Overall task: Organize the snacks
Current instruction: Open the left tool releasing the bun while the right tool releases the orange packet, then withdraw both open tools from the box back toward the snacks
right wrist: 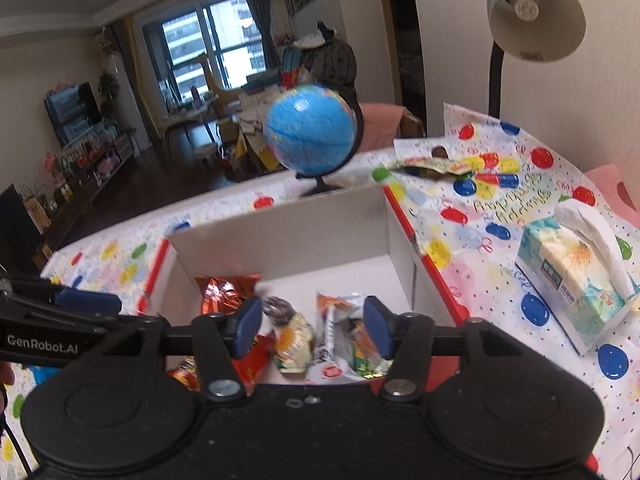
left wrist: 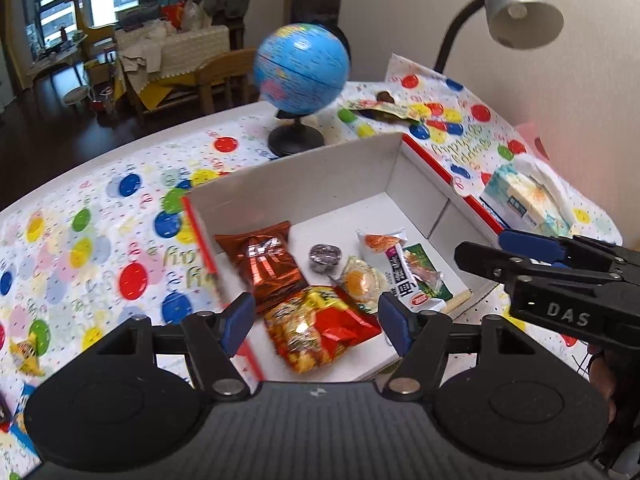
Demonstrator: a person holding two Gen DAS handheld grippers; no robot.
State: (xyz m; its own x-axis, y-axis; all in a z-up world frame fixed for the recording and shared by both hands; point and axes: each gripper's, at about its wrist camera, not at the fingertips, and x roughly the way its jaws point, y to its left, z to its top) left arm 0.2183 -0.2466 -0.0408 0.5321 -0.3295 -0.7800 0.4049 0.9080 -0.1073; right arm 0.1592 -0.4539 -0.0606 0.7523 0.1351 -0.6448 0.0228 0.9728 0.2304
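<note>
Gaping empty, both claws (left wrist: 316, 320) (right wrist: 312, 326) overhang crinkly foil packets (left wrist: 266, 266) inside white cardboard box (left wrist: 320, 176).

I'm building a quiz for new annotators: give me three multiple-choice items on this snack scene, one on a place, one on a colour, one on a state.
1. Where does the brown foil snack bag lie?
A. inside the white box
B. on the tissue pack
C. under the globe

2. What colour is the globe?
A. red
B. blue
C. green

3. How does the left gripper stand?
A. shut on a packet
B. shut on nothing
C. open and empty

Answers:
1 A, the bag rests on the box floor beside the other snacks.
2 B, its sphere is mostly blue.
3 C, its pads stand apart with nothing pressed between them, above the red-and-yellow bag.
</note>
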